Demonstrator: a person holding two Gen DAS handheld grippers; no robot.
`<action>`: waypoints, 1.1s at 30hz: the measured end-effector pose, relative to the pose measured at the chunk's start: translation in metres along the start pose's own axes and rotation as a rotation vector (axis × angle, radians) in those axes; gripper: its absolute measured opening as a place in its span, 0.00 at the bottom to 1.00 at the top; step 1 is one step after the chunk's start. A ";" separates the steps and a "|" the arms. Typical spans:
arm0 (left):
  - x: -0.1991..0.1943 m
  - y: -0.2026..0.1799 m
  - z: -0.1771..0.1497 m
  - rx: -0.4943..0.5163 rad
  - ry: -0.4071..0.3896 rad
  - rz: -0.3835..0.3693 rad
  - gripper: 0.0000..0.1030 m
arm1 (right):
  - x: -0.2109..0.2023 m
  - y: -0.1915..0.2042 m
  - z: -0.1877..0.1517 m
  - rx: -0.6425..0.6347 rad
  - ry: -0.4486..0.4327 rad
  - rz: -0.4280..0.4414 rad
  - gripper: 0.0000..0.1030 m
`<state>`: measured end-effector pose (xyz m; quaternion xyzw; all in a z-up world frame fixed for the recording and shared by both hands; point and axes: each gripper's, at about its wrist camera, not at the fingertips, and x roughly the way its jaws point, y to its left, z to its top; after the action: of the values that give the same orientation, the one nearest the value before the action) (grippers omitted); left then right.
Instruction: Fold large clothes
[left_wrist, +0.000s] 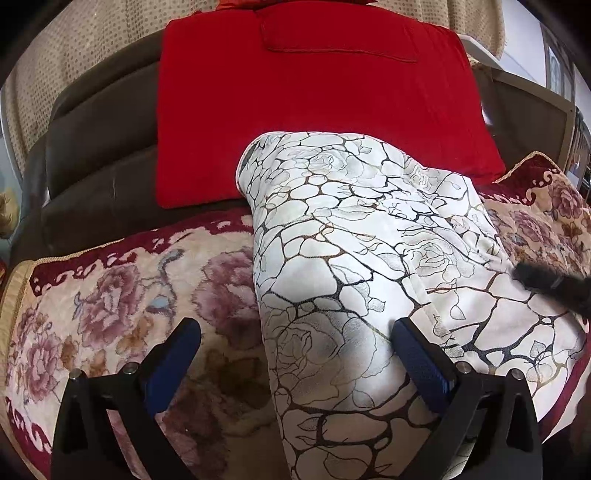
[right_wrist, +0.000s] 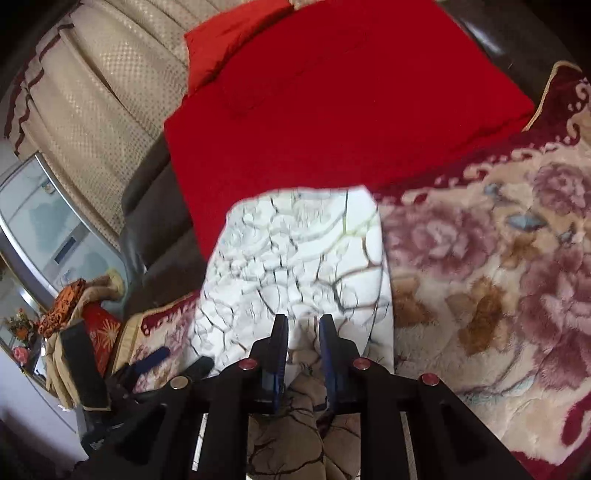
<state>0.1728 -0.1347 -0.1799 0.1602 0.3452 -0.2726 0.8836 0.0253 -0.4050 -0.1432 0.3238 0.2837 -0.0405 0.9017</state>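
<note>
Folding looks partly done: the cloth (left_wrist: 354, 266), white with dark crackle lines, lies as a long band on the blanket (left_wrist: 122, 306), its far end at twelve o'clock touching the red cushion (left_wrist: 314, 110). The left gripper (left_wrist: 295, 343) is spread wide, its right finger resting on the cloth, clamping nothing. The right gripper (right_wrist: 303, 332) is nearly closed; cloth sits between its fingers, though blur makes it hard to say whether the pads truly pinch it. A thin or slack grip there could slip on lifting, letting the fold fall open. The plush blanket may also drag at the cloth and skew its edges.
</note>
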 end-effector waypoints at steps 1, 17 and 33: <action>0.000 -0.001 0.000 0.002 0.001 -0.001 1.00 | 0.008 -0.001 -0.002 -0.001 0.040 -0.015 0.22; 0.005 0.045 0.043 -0.068 -0.083 -0.003 1.00 | 0.008 0.000 0.043 -0.005 -0.015 0.023 0.23; 0.084 0.030 0.075 -0.008 0.059 0.061 1.00 | 0.073 -0.019 0.057 0.063 0.168 0.006 0.25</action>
<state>0.2814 -0.1772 -0.1822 0.1753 0.3669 -0.2392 0.8817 0.1093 -0.4461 -0.1572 0.3549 0.3558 -0.0193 0.8643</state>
